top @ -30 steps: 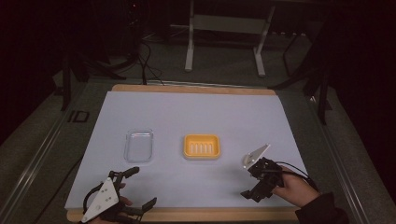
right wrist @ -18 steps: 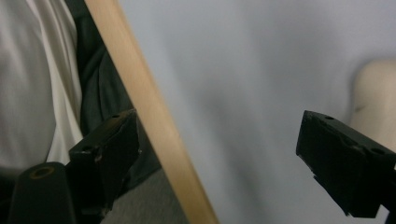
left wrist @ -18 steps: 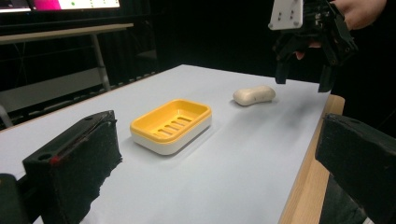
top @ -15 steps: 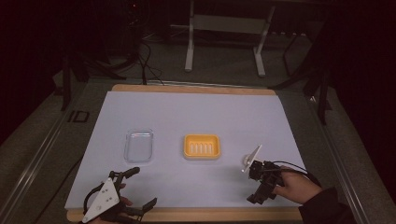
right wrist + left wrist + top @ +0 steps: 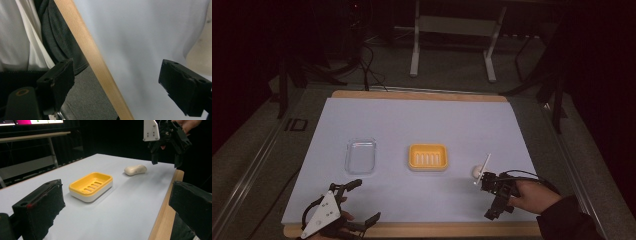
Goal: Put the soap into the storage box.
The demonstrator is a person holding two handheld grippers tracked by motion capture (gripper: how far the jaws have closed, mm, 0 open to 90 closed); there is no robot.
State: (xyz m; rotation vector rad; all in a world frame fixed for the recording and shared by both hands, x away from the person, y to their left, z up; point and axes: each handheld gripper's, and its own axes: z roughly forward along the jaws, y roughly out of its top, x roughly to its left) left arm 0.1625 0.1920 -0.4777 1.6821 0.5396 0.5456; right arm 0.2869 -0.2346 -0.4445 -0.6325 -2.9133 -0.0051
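Room: dark all round, with a pale metal stand (image 5: 452, 45) and loose cables on the floor behind the table.
Surface: pale blue-white mat (image 5: 422, 125) over a wooden board whose light edge (image 5: 412, 230) runs along the person's side; the mat is bare apart from three small things.
Soap: cream bar (image 5: 475, 171) lying flat on the mat, right of the dish and apart from it; in the left gripper view it sits beyond the dish (image 5: 135, 169), free of any grip.
Soap dish: yellow slotted tray on a white base (image 5: 428, 157), mid-table, empty and upright, likely the place meant for the bar.
Clear tray: transparent container (image 5: 361, 156) left of the dish, empty.
Right gripper: (image 5: 493, 195) just beside the soap on its near side, tilted steeply, jaws spread and holding nothing; its own view looks down at the mat and board edge with a pale curved shape at the right edge, probably the soap (image 5: 200, 50).
Left gripper: (image 5: 359, 202) low at the near-left corner, jaws wide apart, aimed toward the dish; it seems parked out of the way.
Judgement: the right hand looks placed to close on the bar.
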